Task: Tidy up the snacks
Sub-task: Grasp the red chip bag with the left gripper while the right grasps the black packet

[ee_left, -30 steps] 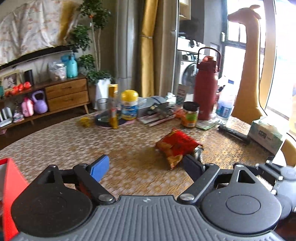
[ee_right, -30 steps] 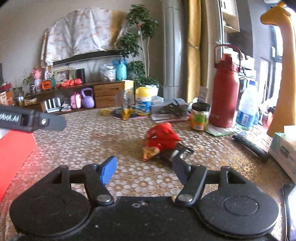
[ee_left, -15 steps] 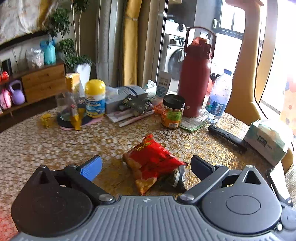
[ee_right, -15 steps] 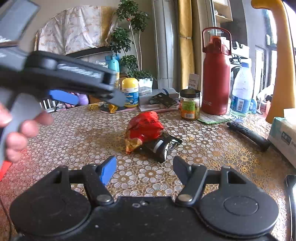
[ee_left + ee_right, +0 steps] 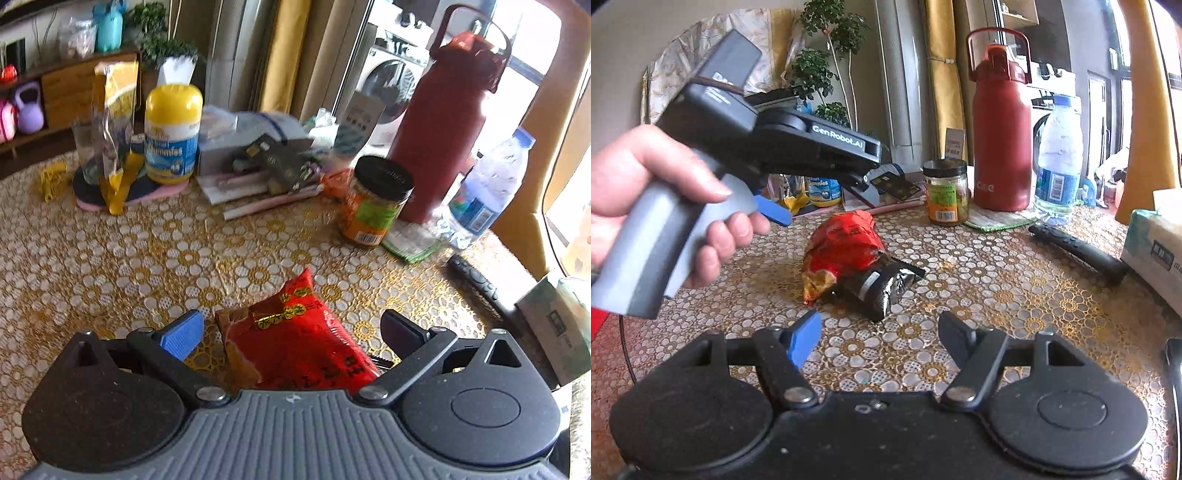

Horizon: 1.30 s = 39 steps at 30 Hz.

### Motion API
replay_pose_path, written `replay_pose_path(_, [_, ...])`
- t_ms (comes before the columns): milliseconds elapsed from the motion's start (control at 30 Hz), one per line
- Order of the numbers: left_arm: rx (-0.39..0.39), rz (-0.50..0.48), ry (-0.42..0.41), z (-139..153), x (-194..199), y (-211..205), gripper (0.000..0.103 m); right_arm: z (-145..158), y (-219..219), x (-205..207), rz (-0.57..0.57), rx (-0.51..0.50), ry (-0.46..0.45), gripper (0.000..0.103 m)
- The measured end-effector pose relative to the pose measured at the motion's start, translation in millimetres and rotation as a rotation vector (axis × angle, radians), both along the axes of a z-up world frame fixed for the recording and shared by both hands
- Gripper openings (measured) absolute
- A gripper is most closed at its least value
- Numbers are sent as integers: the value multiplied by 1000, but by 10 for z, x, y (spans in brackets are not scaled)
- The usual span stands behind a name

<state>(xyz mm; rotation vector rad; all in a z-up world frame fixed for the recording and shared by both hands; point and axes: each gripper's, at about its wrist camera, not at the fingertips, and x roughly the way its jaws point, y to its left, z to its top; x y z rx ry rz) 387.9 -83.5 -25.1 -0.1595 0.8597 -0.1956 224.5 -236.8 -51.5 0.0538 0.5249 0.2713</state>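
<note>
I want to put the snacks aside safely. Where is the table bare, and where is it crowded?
Bare patterned gold tablecloth lies left of the red snack bag, before the yellow-capped vitamin bottle. Another patch lies between the black snack packet and the black remote. The far edge is crowded.

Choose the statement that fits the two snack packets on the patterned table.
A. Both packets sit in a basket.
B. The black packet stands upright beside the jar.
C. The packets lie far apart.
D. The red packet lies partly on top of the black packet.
D: in the right wrist view the red packet overlaps one end of the black packet, both lying flat on the table.
</note>
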Motion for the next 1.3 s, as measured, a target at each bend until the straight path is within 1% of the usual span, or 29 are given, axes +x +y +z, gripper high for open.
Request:
replay_pose_path(100, [19, 3, 21, -77, 57, -32, 103, -23, -4, 51, -4, 3, 5, 70])
replay_pose_path(233, [23, 11, 21, -128, 80, -21, 101, -37, 2, 100, -8, 8, 9, 70])
replay_pose_path(267, [25, -1, 25, -144, 81, -19, 97, -37, 6, 111, -9, 8, 9, 71])
replay_pose_path(300, [13, -20, 26, -149, 87, -16, 85, -40, 13, 127, -9, 6, 10, 71])
replay_pose_path(333, [14, -32, 24, -153, 80, -12, 83, -44, 18, 144, -9, 5, 12, 72])
replay_pose_path(367, [25, -36, 16, -143, 65, -8, 77, -51, 27, 166, -9, 3, 14, 72])
replay_pose_path(400, [26, -41, 13, -133, 56, 4, 73, -58, 36, 186, -10, 2, 16, 72])
replay_pose_path(500, [-3, -40, 13, -100, 22, 100, 68, -69, 76, 262, -10, -9, 22, 72])
replay_pose_path(600, [9, -41, -22, -23, -53, 190, 65, -65, 113, 342, -13, -20, 21, 74])
replay_pose_path(733, [1, -26, -59, 98, -167, 346, 64, -63, 168, 474, -21, -22, 30, 75])
replay_pose_path(933, [10, -21, -125, 265, -430, 503, 64, -55, 249, 721, -59, 3, 61, 76])
replay_pose_path(1067, [22, -26, -147, 316, -591, 564, 64, -80, 292, 895, -100, 32, 93, 76])
replay_pose_path(1133, [30, -33, -152, 328, -660, 589, 64, -117, 316, 961, -115, 33, 112, 73])
replay_pose_path(1167, [35, -31, -155, 336, -695, 602, 64, -144, 328, 991, -123, 31, 124, 69])
replay_pose_path(1200, [37, -30, -159, 346, -737, 615, 64, -165, 331, 1004, -128, 35, 132, 60])
replay_pose_path(1267, [38, -24, -167, 363, -814, 650, 64, -188, 349, 996, -129, 36, 130, 54])
replay_pose_path(1300, [40, -22, -170, 371, -850, 662, 64, -193, 363, 983, -135, 26, 124, 48])
